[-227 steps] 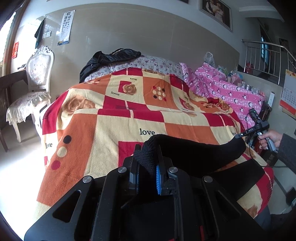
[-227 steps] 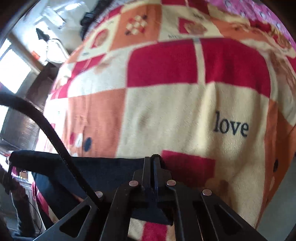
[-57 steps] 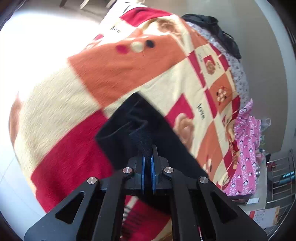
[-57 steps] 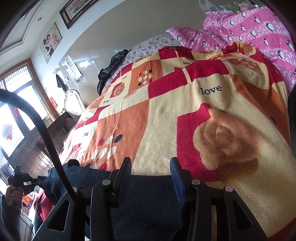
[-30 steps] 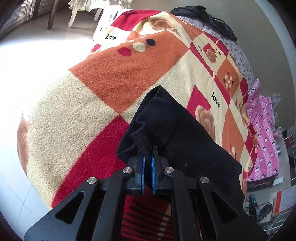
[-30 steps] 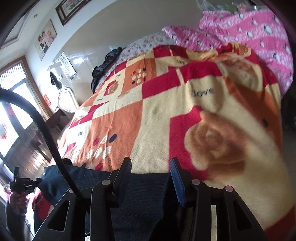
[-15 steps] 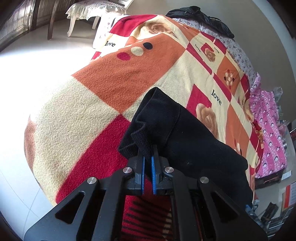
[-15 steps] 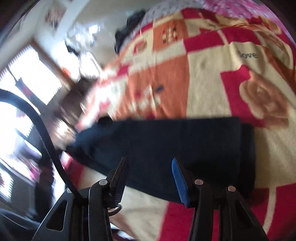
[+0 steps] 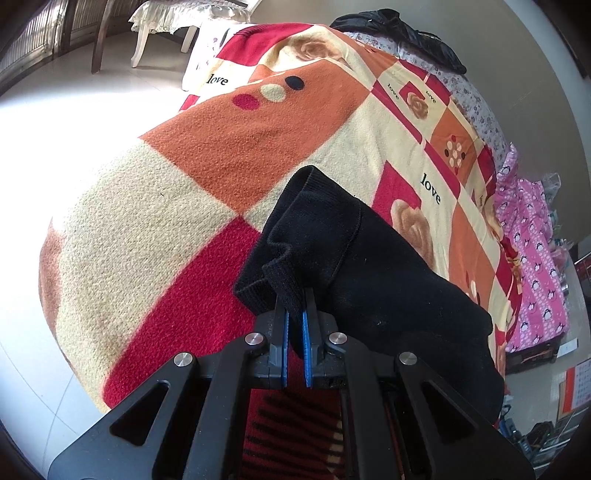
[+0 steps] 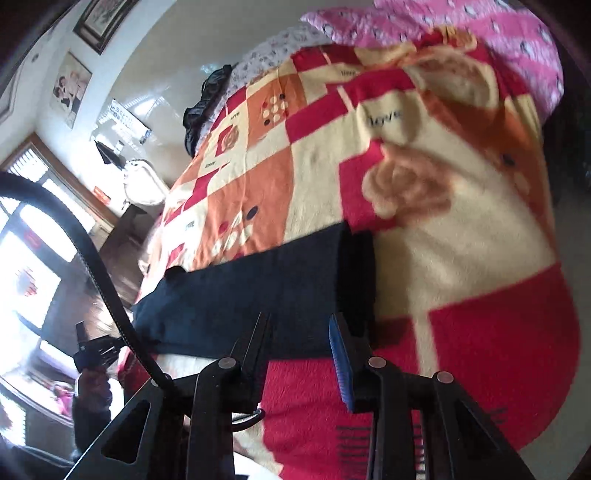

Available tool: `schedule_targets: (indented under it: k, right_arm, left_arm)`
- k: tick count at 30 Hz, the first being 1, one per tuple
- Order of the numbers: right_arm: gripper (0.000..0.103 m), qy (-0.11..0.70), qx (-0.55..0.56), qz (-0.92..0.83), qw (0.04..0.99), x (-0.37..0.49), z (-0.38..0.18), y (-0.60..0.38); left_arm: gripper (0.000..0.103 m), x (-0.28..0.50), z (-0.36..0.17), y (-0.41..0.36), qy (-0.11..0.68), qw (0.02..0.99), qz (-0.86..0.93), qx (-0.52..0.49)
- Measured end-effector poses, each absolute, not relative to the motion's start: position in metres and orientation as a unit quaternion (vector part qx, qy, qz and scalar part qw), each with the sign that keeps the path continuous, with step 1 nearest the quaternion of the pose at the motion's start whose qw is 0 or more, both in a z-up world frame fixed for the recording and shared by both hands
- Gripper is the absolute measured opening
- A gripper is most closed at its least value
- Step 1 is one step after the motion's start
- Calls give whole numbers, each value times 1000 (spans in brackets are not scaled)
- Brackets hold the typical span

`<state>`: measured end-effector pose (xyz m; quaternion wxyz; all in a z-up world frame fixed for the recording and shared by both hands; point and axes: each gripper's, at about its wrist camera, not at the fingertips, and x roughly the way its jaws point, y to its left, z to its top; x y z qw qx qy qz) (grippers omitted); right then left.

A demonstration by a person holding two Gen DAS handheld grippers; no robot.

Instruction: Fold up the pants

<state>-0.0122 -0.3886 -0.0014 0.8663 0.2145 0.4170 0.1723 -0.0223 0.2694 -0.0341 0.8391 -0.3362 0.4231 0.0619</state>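
Note:
Black knit pants (image 9: 369,266) lie folded lengthwise across the near edge of a bed covered by a red, orange and cream blanket (image 9: 184,206). My left gripper (image 9: 294,317) is shut on the ribbed hem at one end of the pants and holds it slightly raised. In the right wrist view the pants (image 10: 258,291) stretch as a dark band across the blanket (image 10: 443,258). My right gripper (image 10: 300,325) is open and empty, just above the near edge of the pants' other end. The left gripper (image 10: 94,349) shows far left in that view.
A black jacket (image 9: 402,29) lies at the head of the bed. A pink penguin quilt (image 9: 532,258) lies along the far side. A white chair (image 9: 173,14) stands on the tiled floor (image 9: 44,125) beside the bed. Pictures (image 10: 70,85) hang on the wall.
My right gripper stayed open and pulled back from the pants' end, which now lies flat on the blanket. My left gripper keeps its hold on the hem and has barely moved.

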Motion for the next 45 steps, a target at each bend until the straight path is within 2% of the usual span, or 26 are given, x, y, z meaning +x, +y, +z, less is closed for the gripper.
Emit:
schedule_targets:
  k: [4,9,10,11,16,21,27,31,34,37,39,40,41,45]
  right_arm:
    - [30,415,136,152,887,-10,-9,-371]
    - [30,405,107,158,894,-7,-16,-368]
    - [24,401,110,158,895,-6,-16,-370]
    - [6,402,107,164,895,-7,-15,-370]
    - [6,388,64,155,906,-11,-4,-366]
    - [6,379,76,139,912,-13,5,-384]
    - [6,410,86,131,899,-4,-19,-387]
    - [20,403,99,53,908,-6,-12,-406]
    - [20,360,77,9,930,-11,13,-412]
    - [21,313,50,41,948,-12,39,-389]
    - [27,290,6,85,953,-9,49,-353]
    - [35,287,-6,97,953,-5,49,-341]
    - [39,285,-23,111,952,0,47,-325]
    - [40,297,-43,142,943,31,25,-282]
  left_arm:
    - [5,-22,-34,270,425,839,60,-336]
    - [5,-21,-34,271,424,838,61,-339]
    - [5,-21,-35,271,424,838,62,-338]
    - [5,-21,-34,270,424,839,62,-335]
    - [5,-20,-32,266,424,845,65,-319]
    - [5,-19,-33,265,424,847,65,-313]
    - [8,-17,-36,272,421,844,59,-327]
    - [13,-22,-22,278,413,849,83,-318]
    - [13,-26,3,279,376,871,151,-277]
    - [13,-36,30,272,303,889,228,-257]
    - [13,-41,47,257,257,905,236,-244]
    - [19,-38,56,240,242,919,216,-225]
    - [28,-32,60,227,240,928,190,-211]
    - [30,21,30,179,331,925,63,-176]
